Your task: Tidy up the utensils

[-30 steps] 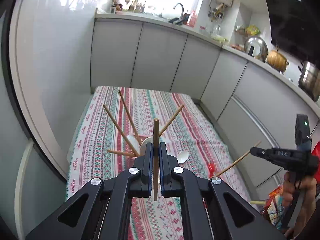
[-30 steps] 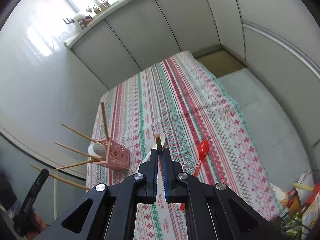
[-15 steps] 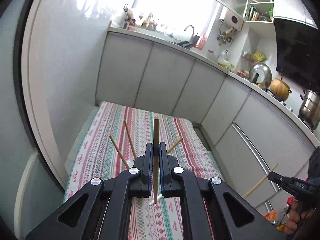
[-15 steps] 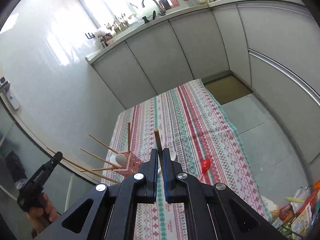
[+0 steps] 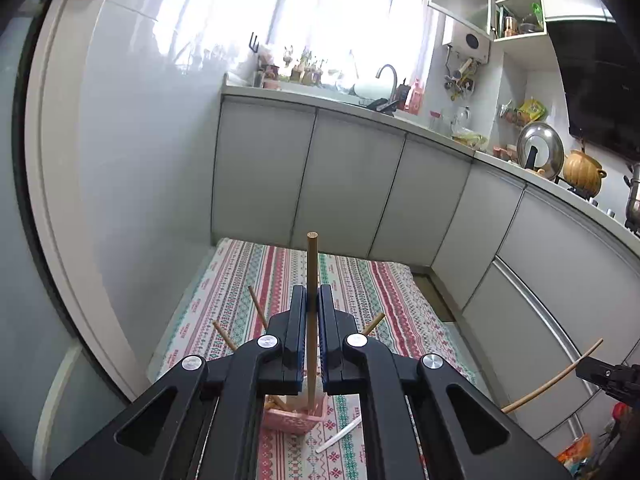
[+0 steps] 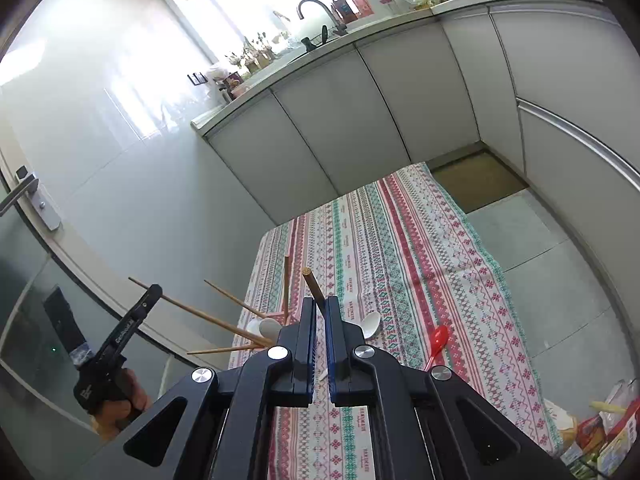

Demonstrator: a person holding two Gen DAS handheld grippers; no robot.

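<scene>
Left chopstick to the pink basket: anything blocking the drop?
Partly. The left gripper holds its chopstick upright above the pink basket, whose opening already has several chopsticks fanning out of it and a white cup. No other obstacle shows, but the lower tip must thread between those.

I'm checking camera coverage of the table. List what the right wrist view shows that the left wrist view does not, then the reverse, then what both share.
Only the right wrist view shows the red spoon and the white spoon's bowl on the tablecloth, plus a door handle. Only the left wrist view shows the stove-side pot and lid. Both show the pink basket holding chopsticks, the faucet, and each gripper clamping one chopstick.
</scene>
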